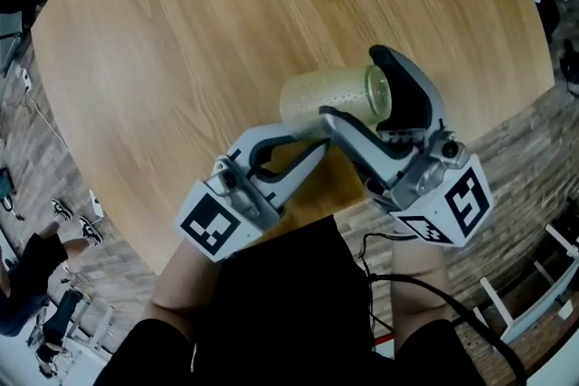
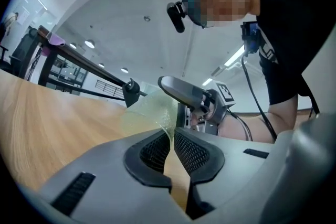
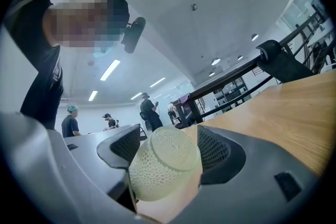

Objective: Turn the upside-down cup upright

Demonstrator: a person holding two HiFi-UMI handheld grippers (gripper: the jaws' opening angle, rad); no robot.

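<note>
A pale green, dimpled translucent cup [image 1: 321, 97] is held on its side above the round wooden table [image 1: 181, 32]. My right gripper [image 1: 362, 97] is shut on the cup, one pad on each side of its body. In the right gripper view the cup [image 3: 165, 165] shows its closed base between the pads of the right gripper [image 3: 168, 140]. My left gripper [image 1: 317, 145] comes in from the lower left. In the left gripper view the left gripper [image 2: 172, 136] is shut on the thin wall of the cup [image 2: 149, 110], with the right gripper [image 2: 194, 97] just behind.
The table's near edge [image 1: 298, 212] runs under both grippers, with wood-pattern floor [image 1: 507, 158] beyond it. A black cable [image 1: 425, 289] trails from the right gripper. Shoes and gear lie on the floor at the left [image 1: 72, 226].
</note>
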